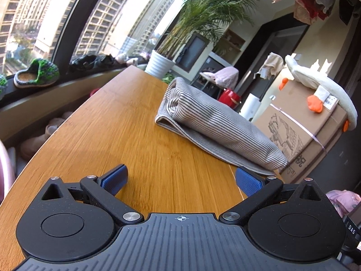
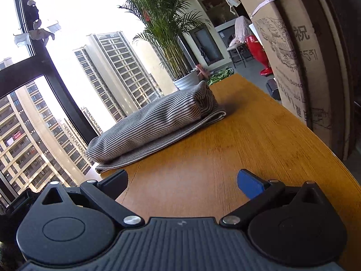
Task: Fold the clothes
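Wood table (image 1: 140, 122) w/ folded striped garment (image 1: 216, 124)

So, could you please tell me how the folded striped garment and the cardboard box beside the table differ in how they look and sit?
The folded grey-striped fabric garment is soft and slumped, lying flat on the wooden table; the brown printed cardboard box is rigid and stands off the table's edge. The garment bears fine stripes, the box line drawings and a tape strap. A white plush goose lies on the box; nothing rests on the garment. Neither is touched by the open tongs.
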The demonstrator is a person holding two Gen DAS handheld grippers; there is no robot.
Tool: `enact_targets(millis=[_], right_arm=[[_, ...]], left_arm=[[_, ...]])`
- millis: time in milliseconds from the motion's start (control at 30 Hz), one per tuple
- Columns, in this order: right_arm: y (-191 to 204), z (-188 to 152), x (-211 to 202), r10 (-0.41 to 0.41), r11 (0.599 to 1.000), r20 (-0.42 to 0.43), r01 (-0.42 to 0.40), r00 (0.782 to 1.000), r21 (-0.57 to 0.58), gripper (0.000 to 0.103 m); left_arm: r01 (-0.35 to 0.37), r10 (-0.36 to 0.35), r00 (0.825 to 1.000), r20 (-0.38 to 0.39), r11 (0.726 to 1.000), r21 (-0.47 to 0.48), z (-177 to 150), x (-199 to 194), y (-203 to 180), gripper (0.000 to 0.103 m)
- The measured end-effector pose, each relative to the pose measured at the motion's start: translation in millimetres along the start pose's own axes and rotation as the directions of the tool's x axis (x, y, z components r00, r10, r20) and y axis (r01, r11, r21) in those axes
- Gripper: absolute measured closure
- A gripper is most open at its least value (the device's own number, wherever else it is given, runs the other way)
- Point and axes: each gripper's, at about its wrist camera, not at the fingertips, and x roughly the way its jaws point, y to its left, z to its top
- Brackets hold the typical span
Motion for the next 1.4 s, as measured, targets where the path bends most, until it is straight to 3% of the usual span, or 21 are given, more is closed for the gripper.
enact_targets(millis=[233,367,500,567,667,800,900,967,1033,1100,1167,1400], right_arm=[[26.1,-3.0,15.6,0.005,0.996,-0.064,-0.011,0.998,-0.089,0.0],[45.6,-4.8,25.2,0.002,0.987,-0.124,-0.022,0.992,-0.16,0.0],[48.7,13.0,31.1,0.013,0.981,-0.247,-0.061,0.969,-0.186,0.0],[46.7,30.8,31.1,0.031,0.982,-0.275,-0.08,0.961,-0.171,0.0],[49.5,67.4,32.1,0.04,0.979,-0.166,-0.071,0.985,-0.19,0.0],[67.9,117.0,70.1,0.072,0.975,-0.023,-0.076,0.997,-0.21,0.0],[73.8,133.1,122.3,0.065,0.972,0.02,-0.059,0.998,-0.228,0.0],[66.5,128.3,157.2,0.002,0.975,-0.037,-0.011,0.999,-0.22,0.0],[54.2,116.6,175.6,-0.01,0.983,-0.145,-0.017,0.989,-0.184,0.0],[52.8,98.1,172.9,-0.016,0.963,-0.166,-0.029,0.986,-0.266,0.0],[65.8,75.6,167.6,-0.071,0.893,-0.144,-0.002,0.987,-0.451,0.0],[99.2,59.8,181.1,-0.239,0.796,-0.102,0.135,0.966,-0.59,0.0]], left_arm=[[0.063,-0.063,0.998,0.0,0.998,-0.02,14.4,10.8,23.5,0.0],[0.047,-0.047,0.999,-0.024,0.999,0.0,22.2,15.1,26.0,0.0],[0.047,-0.028,0.991,-0.127,0.987,0.154,26.8,18.2,2.9,0.0],[0.099,-0.073,0.989,-0.126,0.973,0.207,34.9,12.3,-10.9,0.0],[0.205,-0.203,0.979,-0.033,0.951,0.231,64.9,6.4,-36.8,0.0],[0.236,-0.267,0.961,0.078,0.93,0.282,107.3,43.3,-77.6,0.0],[0.142,-0.166,0.985,0.053,0.943,0.302,116.1,106.1,-85.6,0.0],[0.084,-0.084,0.996,-0.013,0.962,0.258,111.4,141.5,-76.5,0.0],[0.072,-0.061,0.996,-0.06,0.973,0.218,98.5,154.7,-61.7,0.0],[0.078,-0.064,0.996,-0.066,0.963,0.258,79.3,151.0,-53.8,0.0],[0.046,-0.031,0.998,-0.051,0.942,0.333,65.5,146.0,-59.4,0.0],[-0.101,0.131,0.991,-0.035,0.884,0.456,55.3,156.0,-84.1,0.0]])
